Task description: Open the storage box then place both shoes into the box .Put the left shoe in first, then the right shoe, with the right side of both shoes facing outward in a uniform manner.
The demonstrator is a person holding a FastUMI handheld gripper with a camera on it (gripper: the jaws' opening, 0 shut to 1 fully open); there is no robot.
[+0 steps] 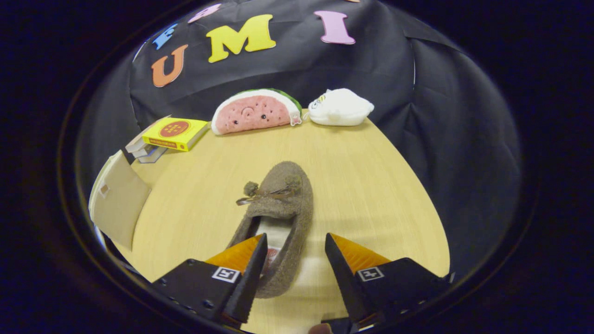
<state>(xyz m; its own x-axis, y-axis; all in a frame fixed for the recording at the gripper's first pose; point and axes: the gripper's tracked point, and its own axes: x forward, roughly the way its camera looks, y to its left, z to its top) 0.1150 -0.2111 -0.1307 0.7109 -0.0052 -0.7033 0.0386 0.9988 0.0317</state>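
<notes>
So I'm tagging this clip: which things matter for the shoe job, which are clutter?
Job:
- brown shoe, heel between the open gripper fingers
- cardboard flap, possibly the box

Clutter:
- watermelon plush
- white plush
- yellow box

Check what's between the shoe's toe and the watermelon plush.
Bare tabletop between shoe and watermelon plush, gripper view. Gripper open at the heel.

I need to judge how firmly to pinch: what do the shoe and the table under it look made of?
Shoe: looks like soft, fuzzy brown fabric, felt or fleece, matte, with a pompom bow; likely squashy. Table: pale wood-grain surface, smooth, slightly glossy, probably laminate. The gripper is open, the shoe's heel between its fingers.
</notes>
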